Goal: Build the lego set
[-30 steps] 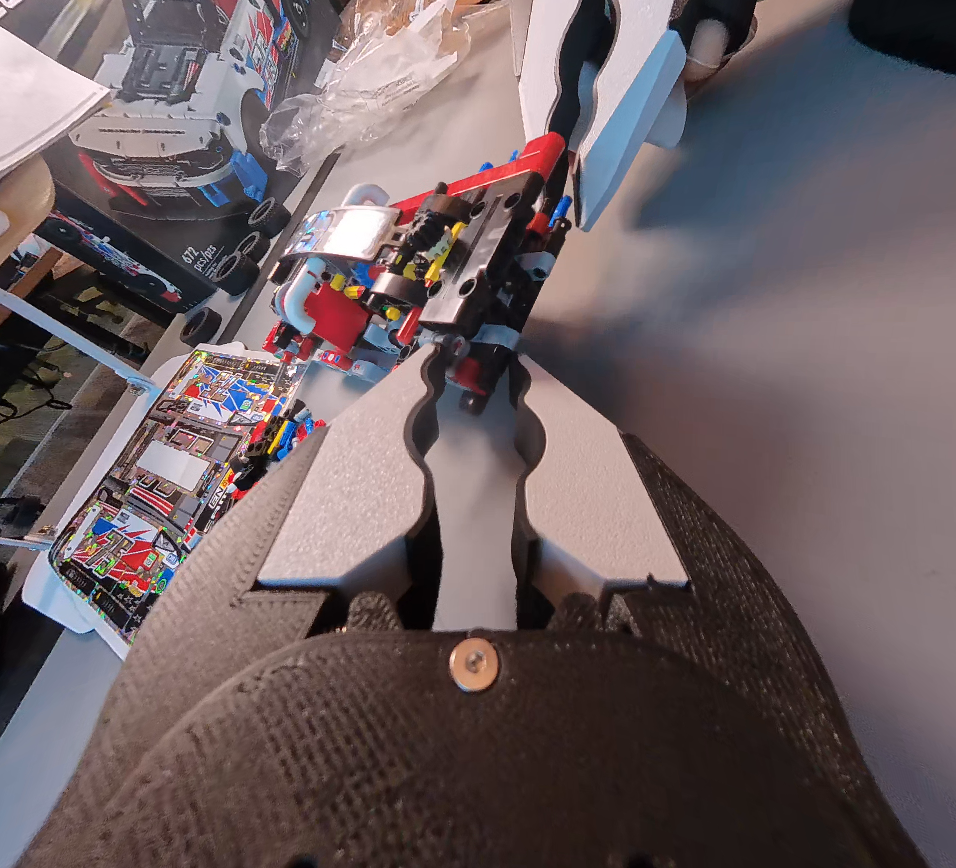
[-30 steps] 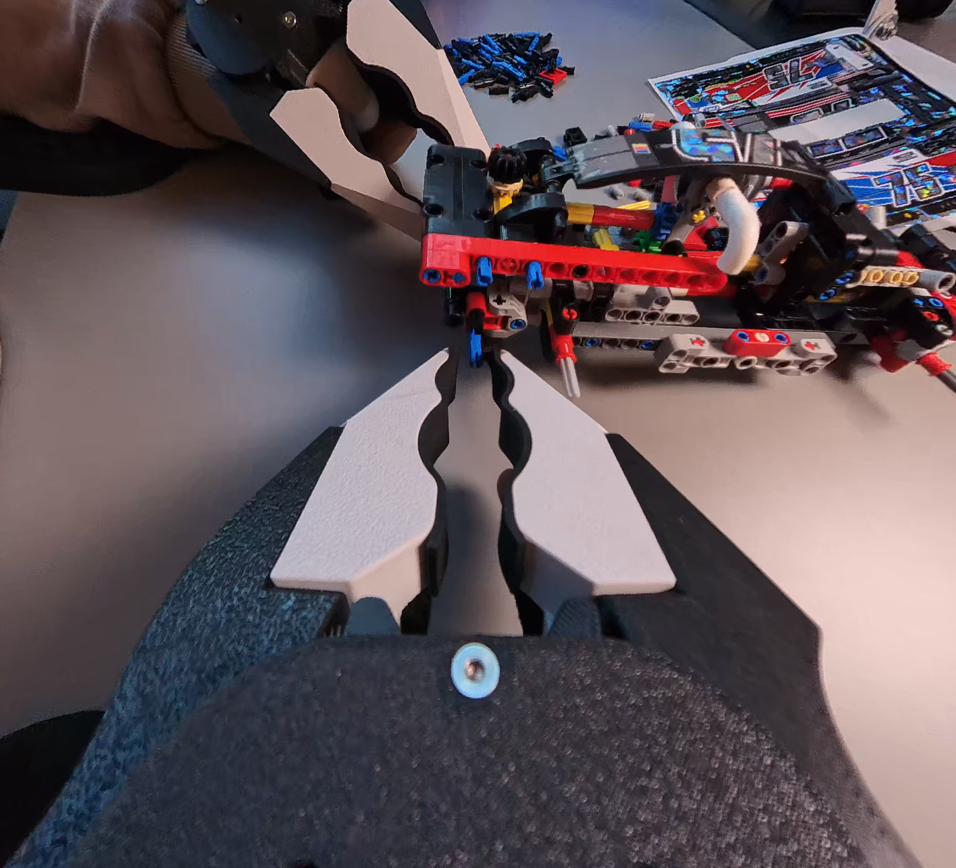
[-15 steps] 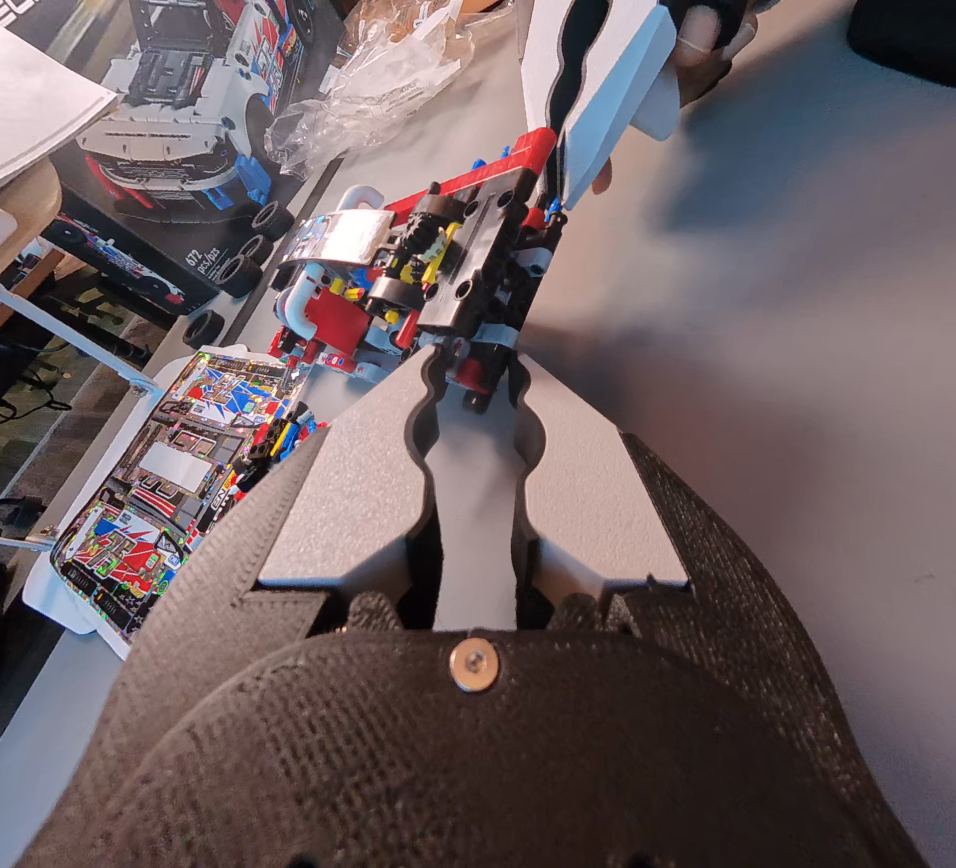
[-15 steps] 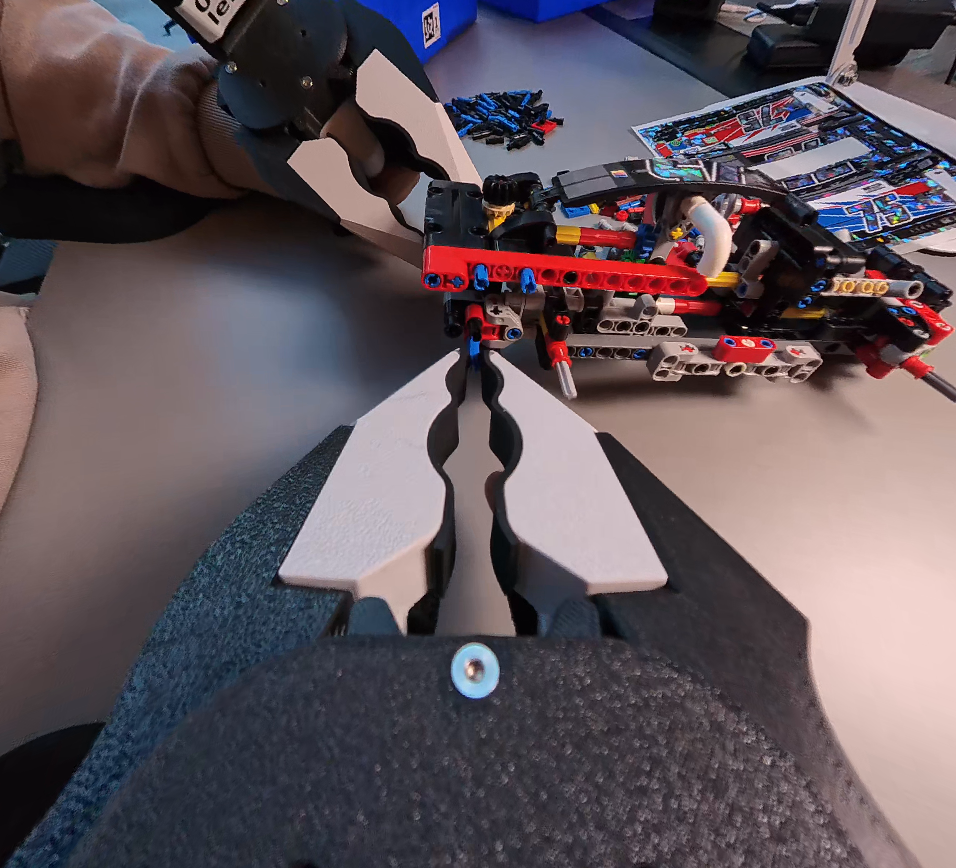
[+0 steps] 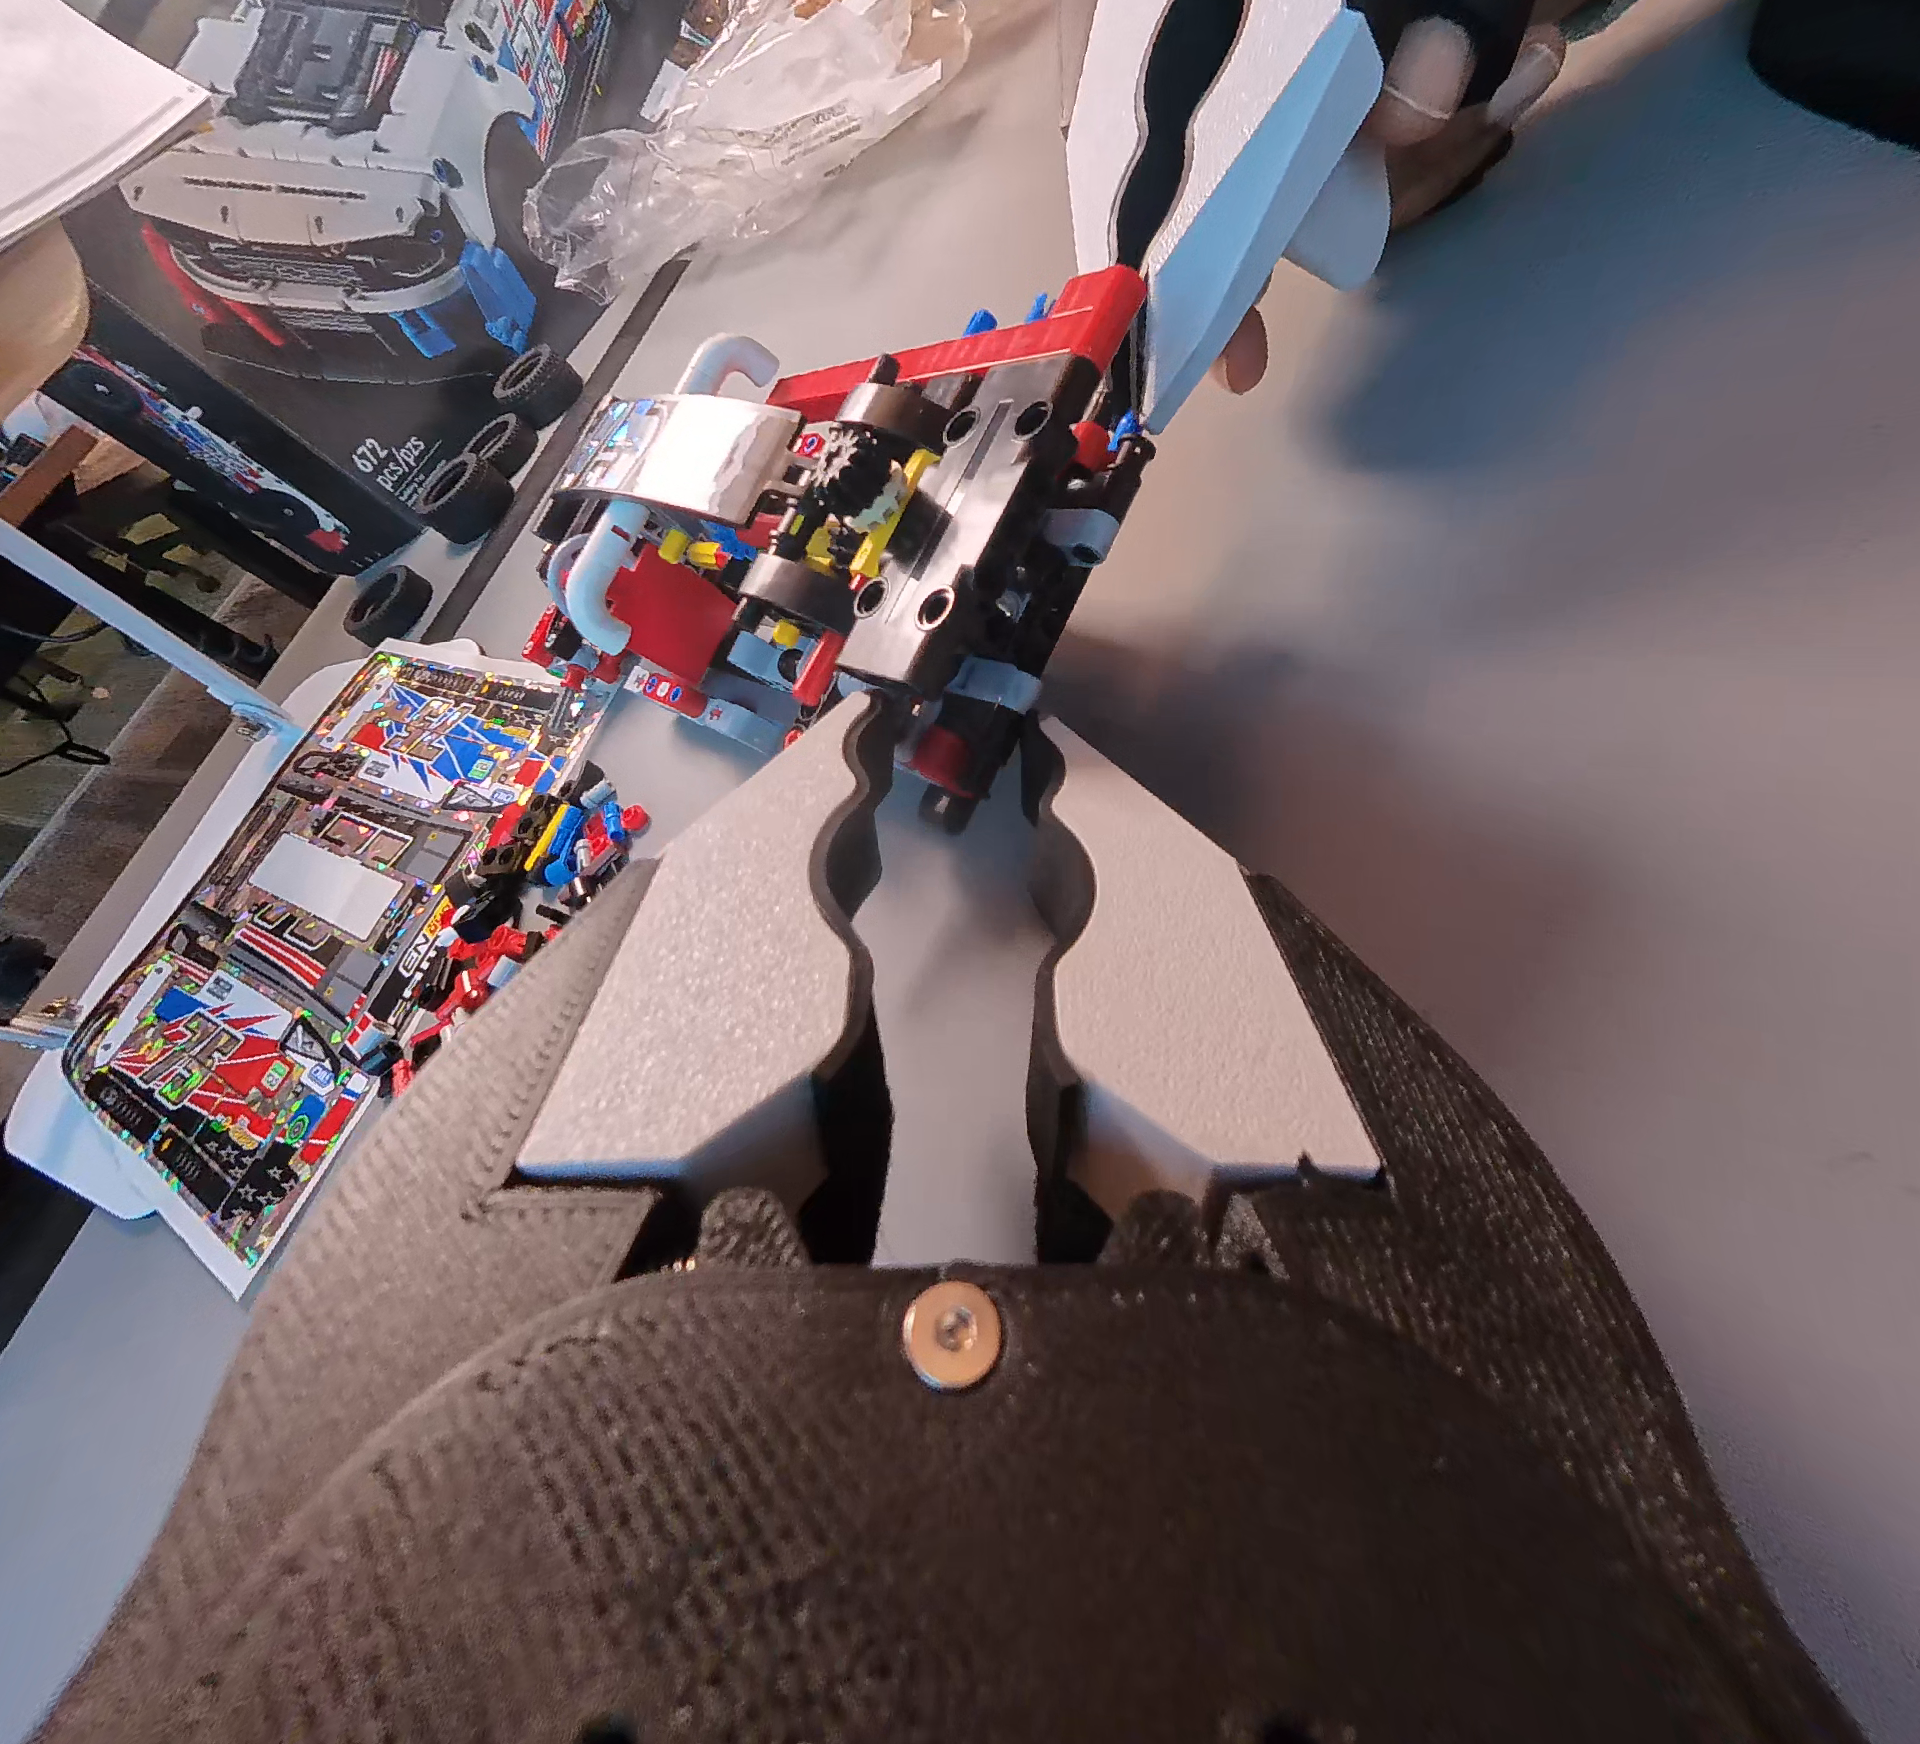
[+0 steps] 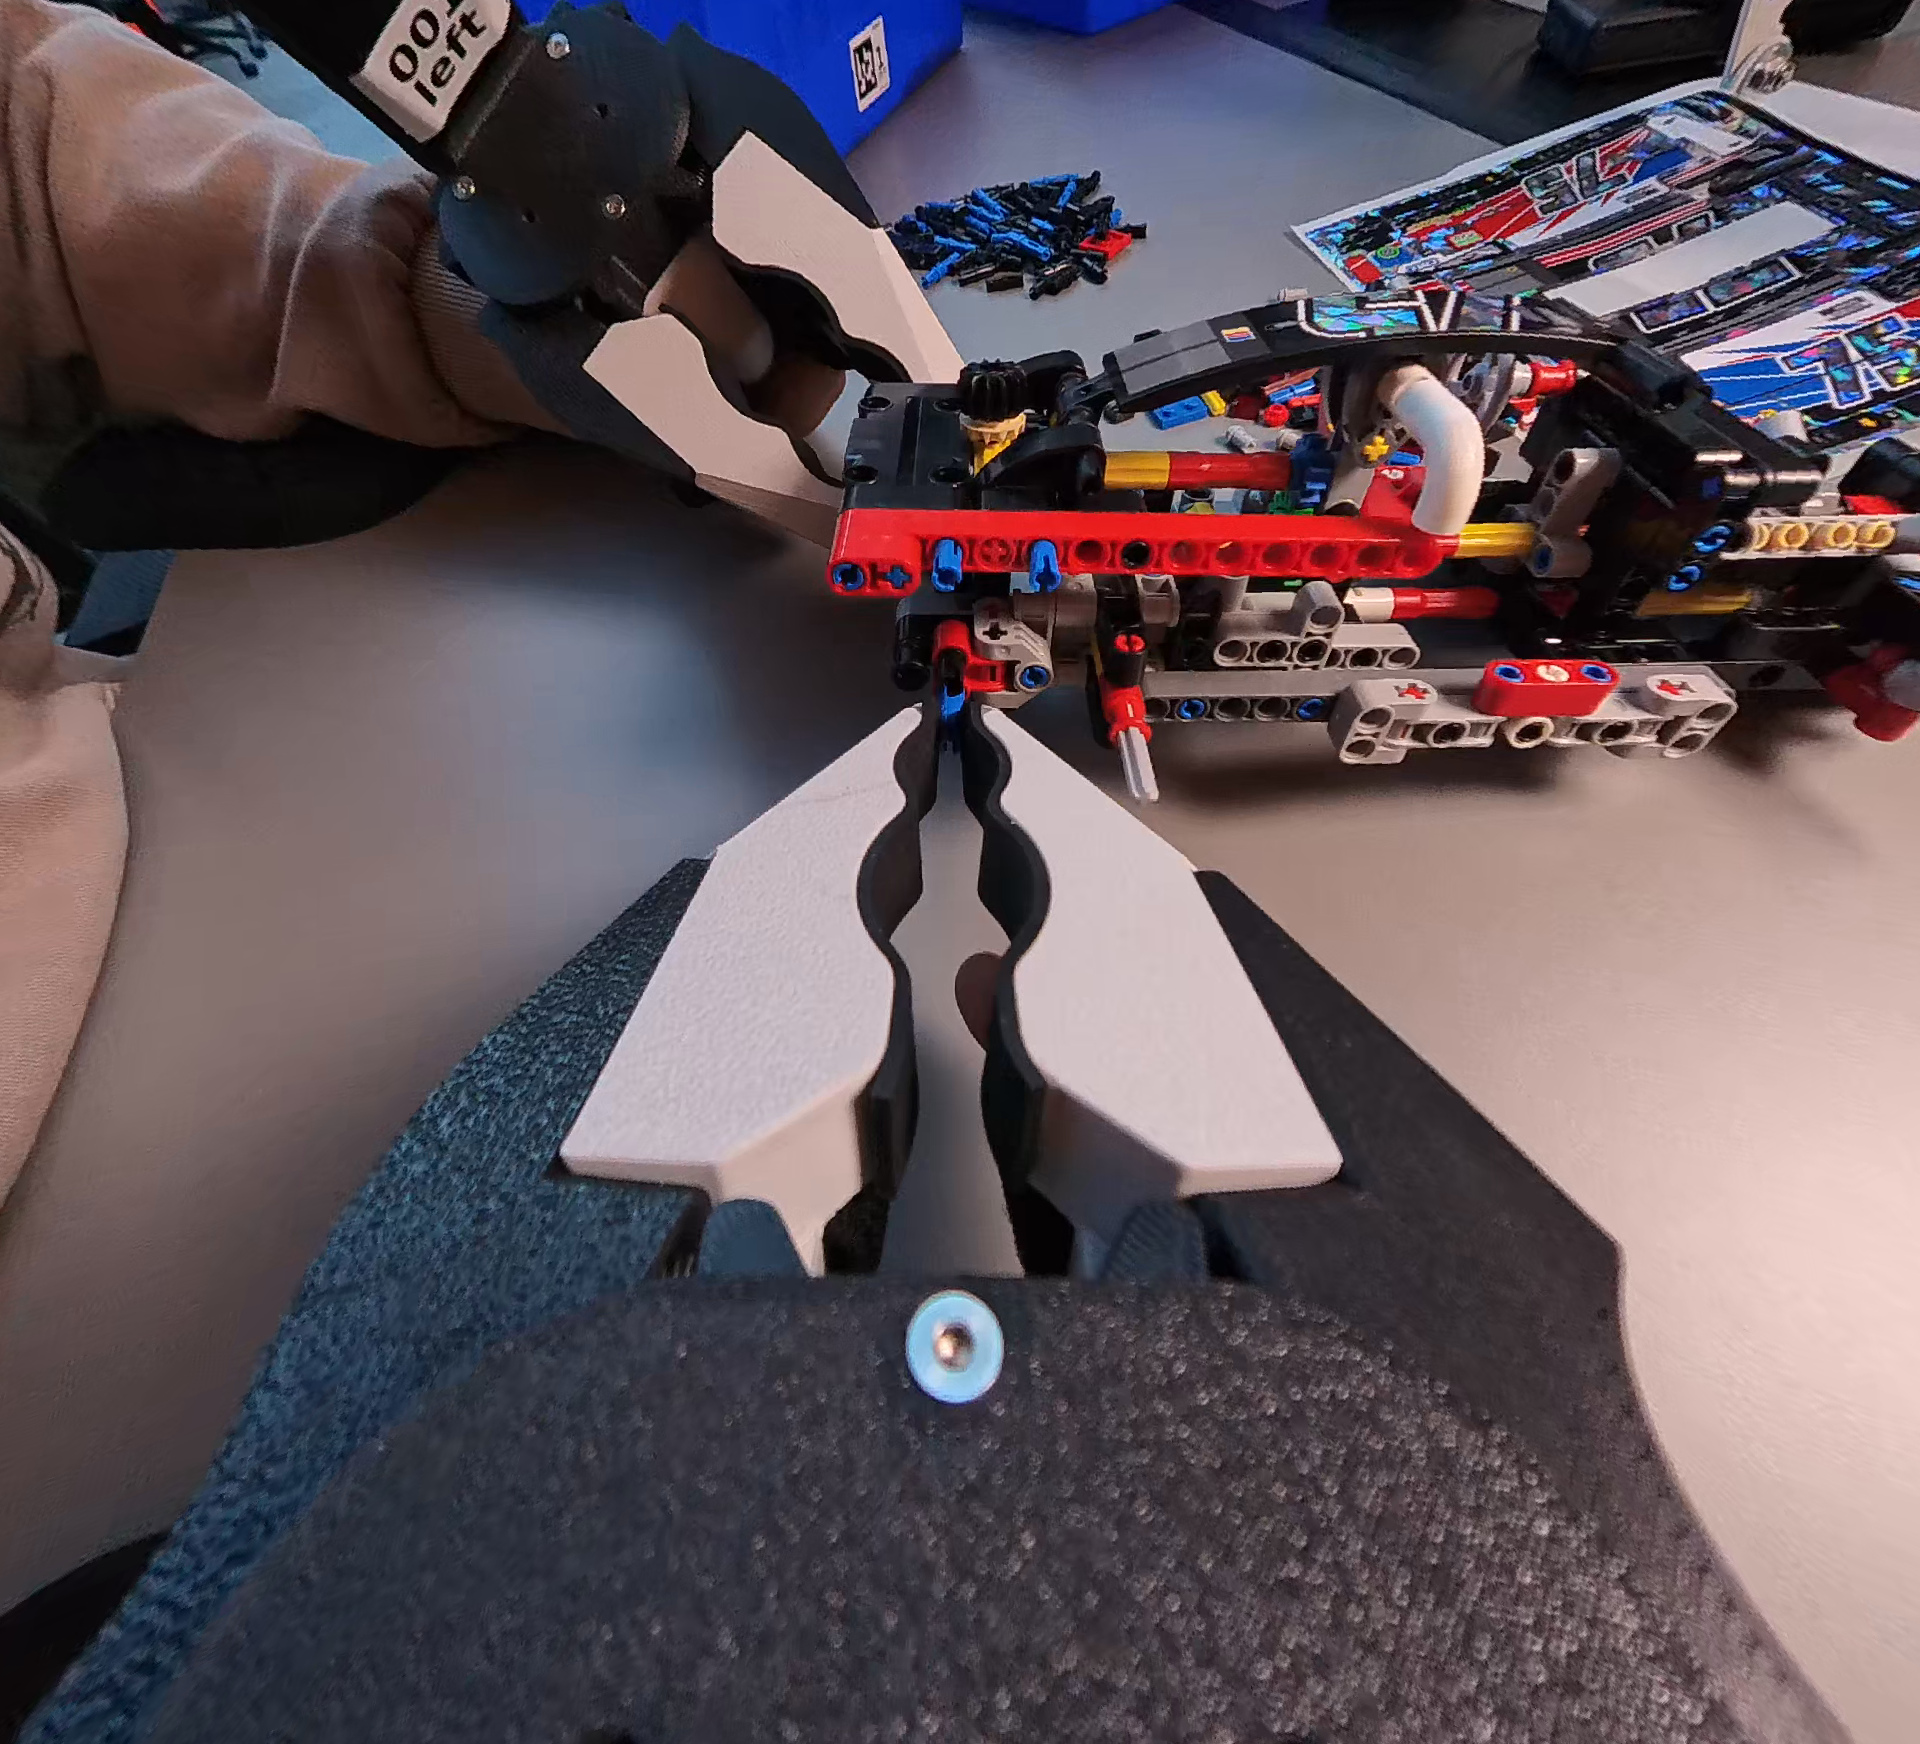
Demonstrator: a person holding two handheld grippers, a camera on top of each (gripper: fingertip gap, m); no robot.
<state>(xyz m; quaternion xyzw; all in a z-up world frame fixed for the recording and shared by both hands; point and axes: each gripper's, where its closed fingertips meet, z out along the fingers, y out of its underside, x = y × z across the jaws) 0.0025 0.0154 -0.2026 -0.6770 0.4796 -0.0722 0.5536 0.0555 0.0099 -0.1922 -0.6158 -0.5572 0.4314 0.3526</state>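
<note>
Right fingers pinch a small blue pin at the car chassis; left fingers brace its rear end.

Right gripper (image 6: 948, 726): fingers nearly closed on a small blue plastic connector pin (image 6: 948, 705) that pokes from the lower near side of the part-built red, black and grey brick car chassis (image 6: 1299, 551). Left gripper (image 5: 951, 744): fingers moderately apart around the chassis's rear end, tips touching it; a firm clamp can't be confirmed. Chassis sits flat on the grey table (image 6: 1558, 1019), mid-table. Handling guess: light, rigid, hard plastic, smooth and a bit slippery; protruding pins and thin axles likely pop loose under side load. Best hold looks like the long red beam (image 6: 1143, 551) or black end frame. Open table to the near side; glossy sticker sheet (image 6: 1714, 240) and pile of loose blue-black pins (image 6: 1013, 234) crowd the far side.
</note>
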